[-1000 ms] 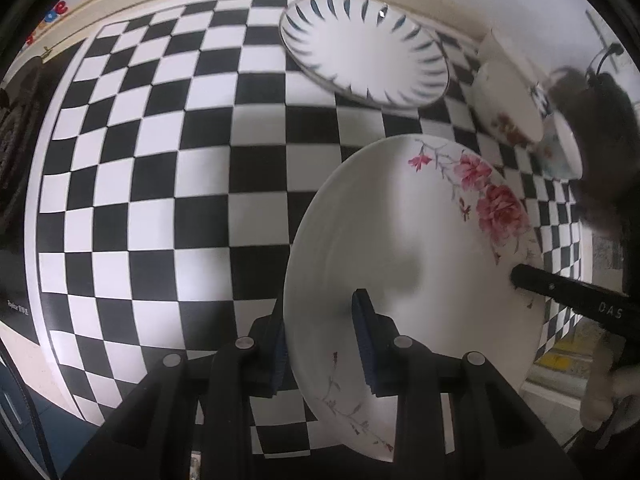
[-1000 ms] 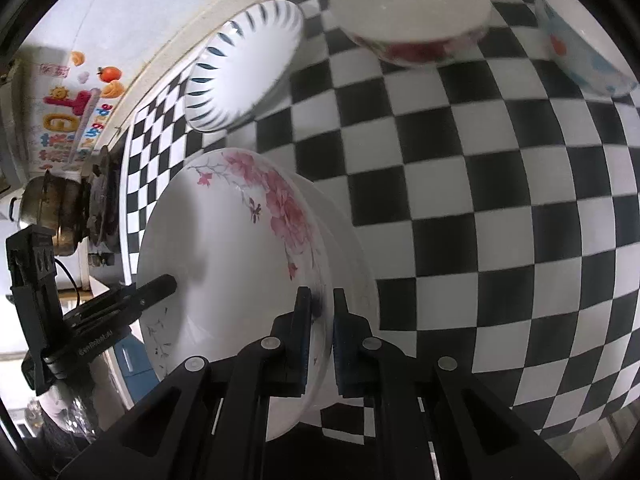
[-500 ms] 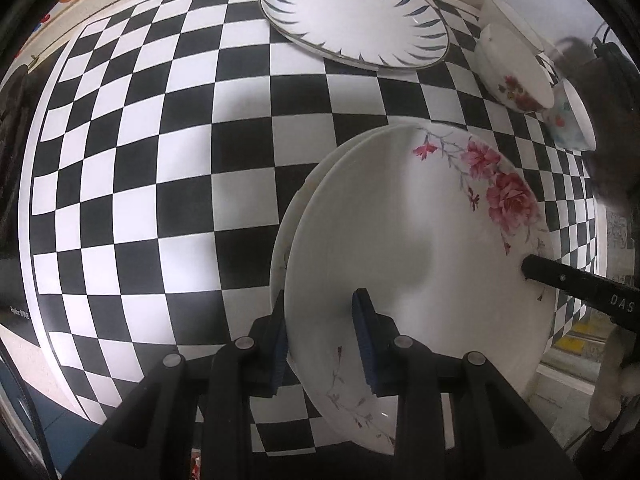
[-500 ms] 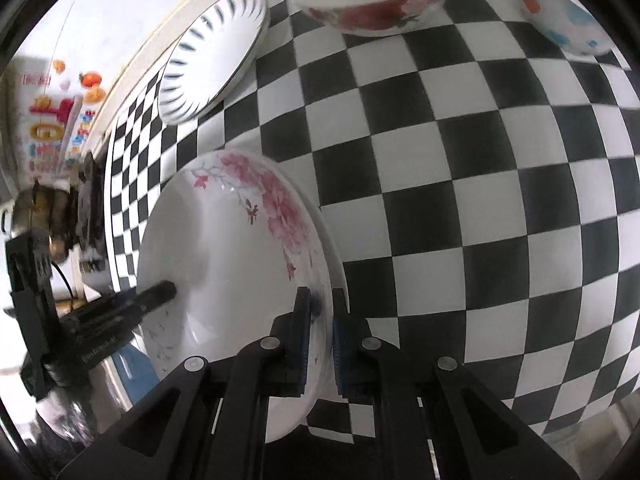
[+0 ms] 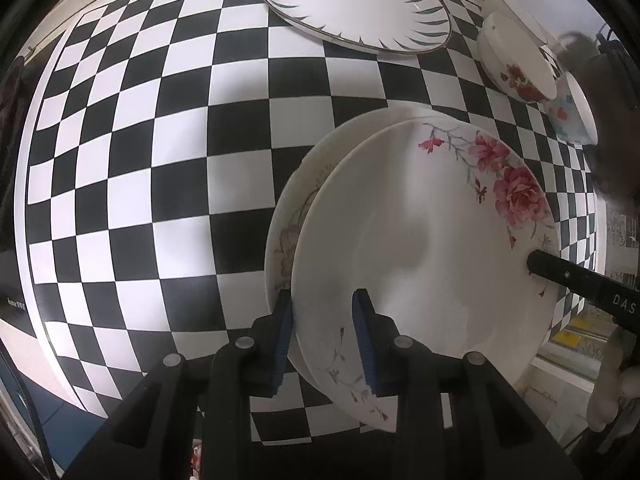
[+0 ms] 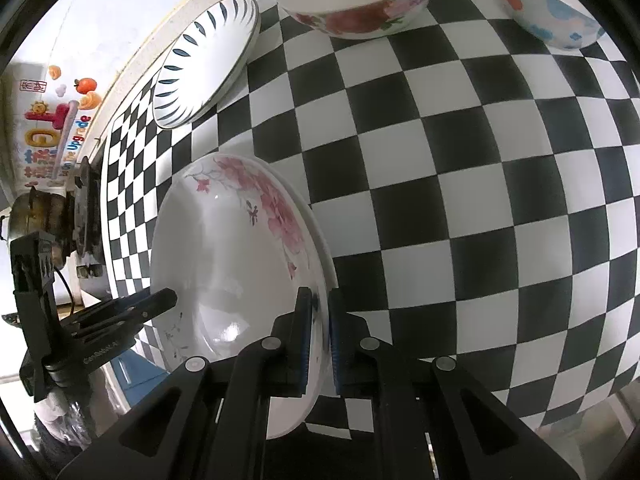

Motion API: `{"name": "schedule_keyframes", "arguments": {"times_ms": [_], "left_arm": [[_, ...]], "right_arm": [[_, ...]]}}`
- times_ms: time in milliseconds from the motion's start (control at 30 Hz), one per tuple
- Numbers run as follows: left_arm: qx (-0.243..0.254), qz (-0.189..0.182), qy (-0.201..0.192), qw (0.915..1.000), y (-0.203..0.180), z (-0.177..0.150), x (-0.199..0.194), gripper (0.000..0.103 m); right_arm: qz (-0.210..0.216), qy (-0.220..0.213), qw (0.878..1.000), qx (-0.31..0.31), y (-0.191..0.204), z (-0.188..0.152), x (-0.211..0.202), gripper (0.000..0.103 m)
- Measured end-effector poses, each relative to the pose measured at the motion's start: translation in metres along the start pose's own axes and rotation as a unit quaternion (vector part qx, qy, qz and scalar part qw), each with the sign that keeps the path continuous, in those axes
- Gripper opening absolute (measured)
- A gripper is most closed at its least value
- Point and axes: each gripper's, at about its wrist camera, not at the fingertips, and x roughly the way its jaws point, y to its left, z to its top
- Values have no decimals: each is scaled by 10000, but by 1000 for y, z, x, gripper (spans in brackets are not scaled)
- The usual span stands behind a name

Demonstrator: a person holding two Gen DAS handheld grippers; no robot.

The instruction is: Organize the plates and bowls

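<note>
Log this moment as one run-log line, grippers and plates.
left gripper: gripping pink-flower plate rim | right gripper: shut on opposite rim | plate: over second plate | blue-leaf plate: apart

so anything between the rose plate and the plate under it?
Nothing visible. The rose plate, gripped at opposite rims by the left gripper and right gripper, sits directly over the lower plate, offset to one side. No object shows between them.

A black-and-white checked table (image 5: 168,184) carried the dishes. On it lay a leaf-patterned plate (image 5: 356,12), a rose bowl (image 6: 356,0) and a blue-flowered bowl (image 6: 548,12). A plain plate (image 5: 296,216) rested nearer.
</note>
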Motion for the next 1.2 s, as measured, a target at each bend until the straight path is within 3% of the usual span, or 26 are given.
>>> {"name": "schedule_keyframes", "arguments": {"times_ms": [333,533,900,1067,1133,1200], "left_arm": [[10,92,-128,9999,-3,1,-2,27],[0,394,-254,9989,-6,-9,-5,27],[-236,412,-256,9985,-9,-17,-5,27],[-354,544,-860,9942,-12,-20,-50,28],[-383,528,-1108,9917,-15,-13,-69,28],[-430,379,-1295,9899,-16,3,-86,33]], "right_arm": [[-223,0,9997,-113,2,-5,5,10],[-92,67,9999,52,-4,-3,5,10],[-245,182,9992,-247,6,0,3,10],[-385,192,9978,-505,17,1,-12,10],[-387,191,9970,-647,27,5,-24,14],[-295,113,9967,-748,39,12,-37,36]]}}
